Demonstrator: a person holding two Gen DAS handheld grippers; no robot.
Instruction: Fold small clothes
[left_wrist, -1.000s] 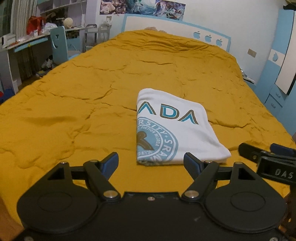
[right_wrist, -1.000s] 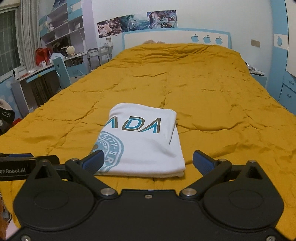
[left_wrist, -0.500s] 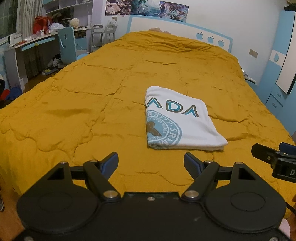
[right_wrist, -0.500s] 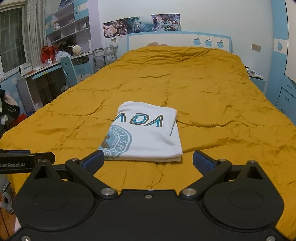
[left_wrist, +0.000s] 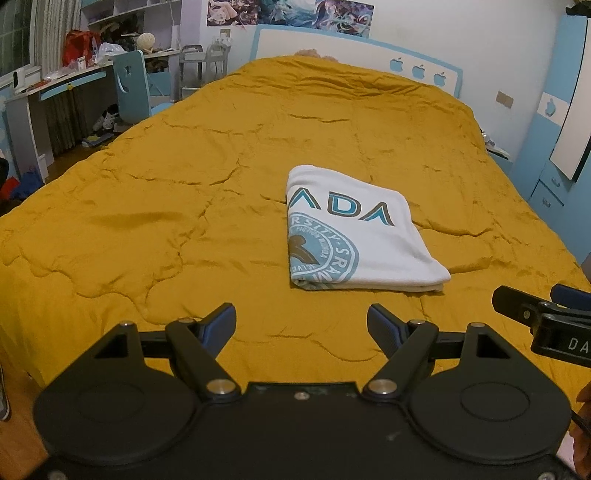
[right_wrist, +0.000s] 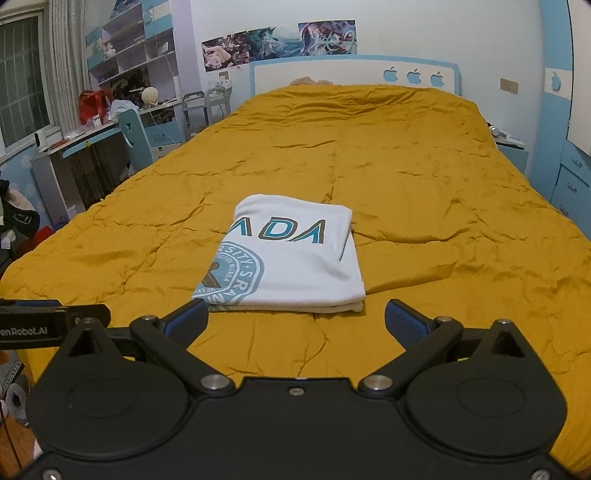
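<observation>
T-shirt (left_wrist: 354, 236), white with a teal emblem and lettering, lies folded into a compact rectangle at the middle of the frame in both wrist views, flat on the mustard bedspread (left_wrist: 184, 192). Its layered edges face the lower edge of the frame and sit stacked evenly, which suggests the folding is complete and the bundle is left to rest. Left gripper (left_wrist: 301, 319) stands at the bottom of its view with jaws wide and nothing between them, clear of the cloth. Right gripper (right_wrist: 295, 319) shows likewise: jaws wide, empty, just short of the shirt's near edge. Both point down at the bundle without touching it, consistent with a release. Desk (right_wrist: 74, 144) at the upper left plays no part.
</observation>
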